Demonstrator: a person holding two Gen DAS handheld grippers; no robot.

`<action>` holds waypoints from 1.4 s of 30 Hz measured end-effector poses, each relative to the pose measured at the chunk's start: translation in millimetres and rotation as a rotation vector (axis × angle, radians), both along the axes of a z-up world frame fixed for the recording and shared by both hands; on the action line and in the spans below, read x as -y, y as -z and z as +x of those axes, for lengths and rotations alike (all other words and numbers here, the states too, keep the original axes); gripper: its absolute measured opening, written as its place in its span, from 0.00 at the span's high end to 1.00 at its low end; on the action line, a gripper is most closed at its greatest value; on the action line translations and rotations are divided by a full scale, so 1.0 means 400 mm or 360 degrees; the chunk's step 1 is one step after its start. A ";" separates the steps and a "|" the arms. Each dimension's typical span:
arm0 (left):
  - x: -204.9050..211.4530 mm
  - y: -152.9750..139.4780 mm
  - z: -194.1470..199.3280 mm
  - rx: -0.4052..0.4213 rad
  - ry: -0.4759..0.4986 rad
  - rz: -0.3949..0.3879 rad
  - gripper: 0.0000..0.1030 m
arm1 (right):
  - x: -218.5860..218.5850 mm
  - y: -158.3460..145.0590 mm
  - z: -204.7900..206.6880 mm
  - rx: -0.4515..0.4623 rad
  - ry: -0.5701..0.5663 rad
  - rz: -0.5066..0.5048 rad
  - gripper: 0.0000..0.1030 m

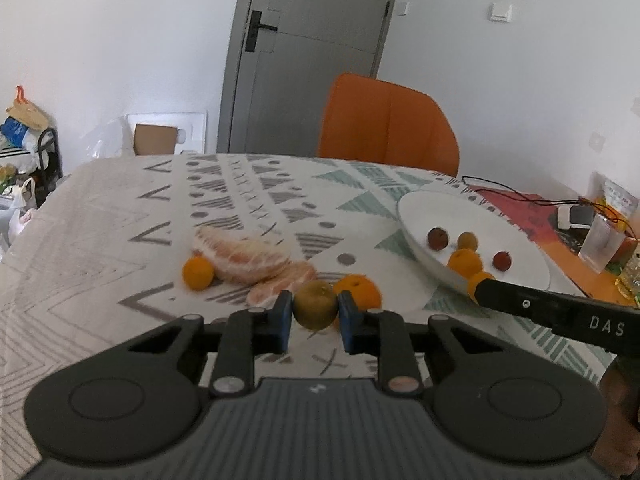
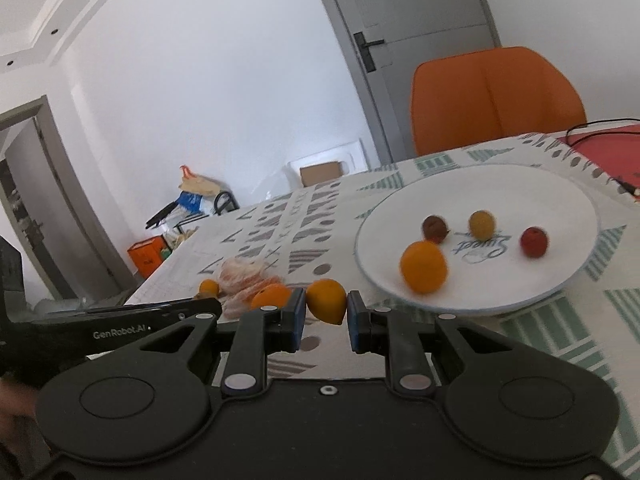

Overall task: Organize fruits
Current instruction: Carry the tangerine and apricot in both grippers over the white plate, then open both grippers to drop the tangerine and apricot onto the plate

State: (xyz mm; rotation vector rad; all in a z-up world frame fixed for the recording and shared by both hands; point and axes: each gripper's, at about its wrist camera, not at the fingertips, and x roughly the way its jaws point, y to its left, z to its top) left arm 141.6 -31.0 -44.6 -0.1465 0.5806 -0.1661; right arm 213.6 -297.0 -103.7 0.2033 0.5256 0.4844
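Counts, taken relative to the round white ceramic plate (image 2: 480, 184):

On the plate: four fruits. One larger round orange citrus (image 2: 423, 267), one small yellow-orange round fruit (image 2: 481, 225), two small dark red round fruits (image 2: 434, 229) (image 2: 533, 241).

Off the plate, on the patterned cloth to its left: two peeled pale-orange pomelo segments (image 1: 240, 258) (image 1: 280, 286), two orange round citrus (image 1: 197, 273) (image 1: 360, 290).

Held off the plate: one greenish-brown round fruit (image 1: 315, 305), one yellow-orange oval fruit (image 2: 327, 301).

Two black two-finger grippers (image 1: 314, 322) (image 2: 327, 322).
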 end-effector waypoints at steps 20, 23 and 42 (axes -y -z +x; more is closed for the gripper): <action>0.164 -0.065 0.079 0.0112 0.0189 0.0089 0.78 | 0.157 0.005 0.047 0.0034 0.0181 0.0101 0.80; 0.190 -0.061 0.100 0.0101 0.0219 0.0087 0.78 | 0.177 0.013 0.051 0.0033 0.0217 0.0117 0.79; 0.274 -0.060 0.153 0.0112 0.0289 0.0065 0.77 | 0.209 0.019 0.046 0.0044 0.0259 0.0178 0.68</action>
